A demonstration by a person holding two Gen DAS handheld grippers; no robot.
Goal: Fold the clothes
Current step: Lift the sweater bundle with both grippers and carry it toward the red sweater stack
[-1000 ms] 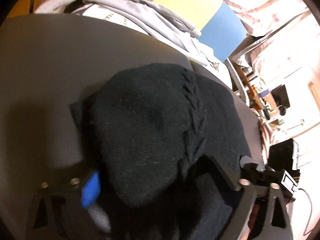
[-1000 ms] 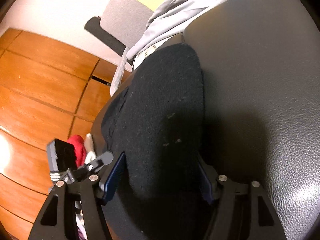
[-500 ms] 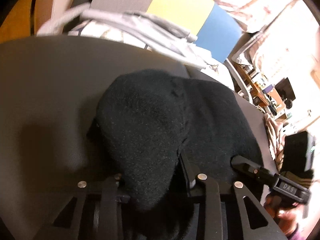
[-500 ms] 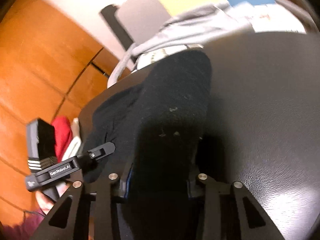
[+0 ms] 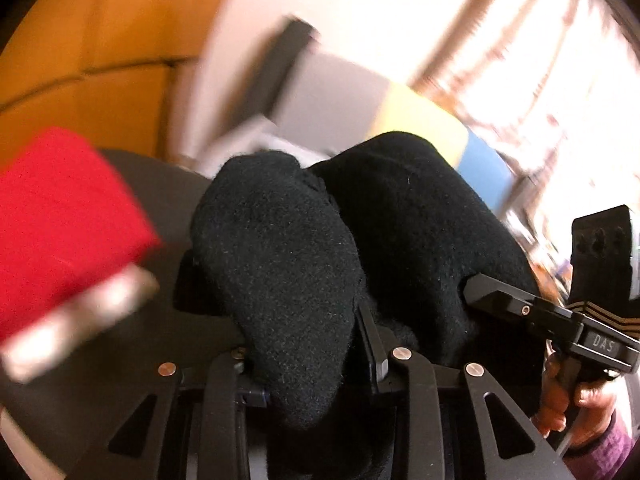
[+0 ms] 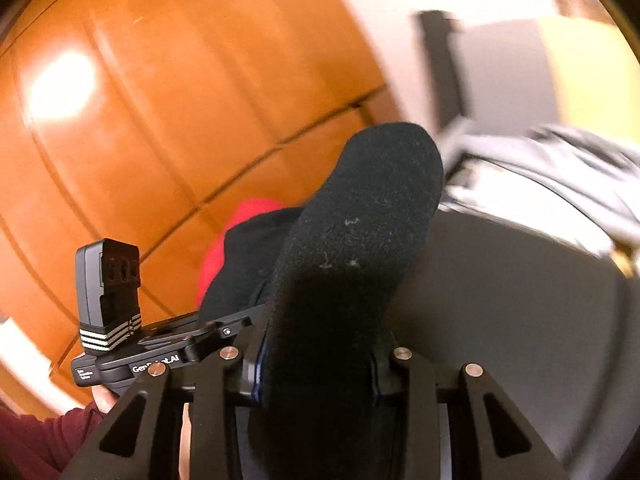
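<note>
left gripper (image 5: pixel 308 364) clamped on black knit (image 5: pixel 288 272), bulging beyond fingertips. right gripper (image 6: pixel 316 364) clamped on same knit. red cloth (image 5: pixel 60 216) left of fingers.

Red cloth (image 5: pixel 60 216) crowding left side

- The wall (image 6: pixel 168 112) is shiny orange-brown wood with dark lines between its panels.
- A bright spot of light (image 6: pixel 60 84) shines on it.
- A dark round table (image 6: pixel 520 320) sits low down.
- A grey chair (image 5: pixel 332 100) stands behind it, blurry.
- Yellow (image 5: pixel 420 128) and blue (image 5: pixel 484 168) panels stand beside the chair.
- A very bright window (image 5: pixel 552 80) glows white.
</note>
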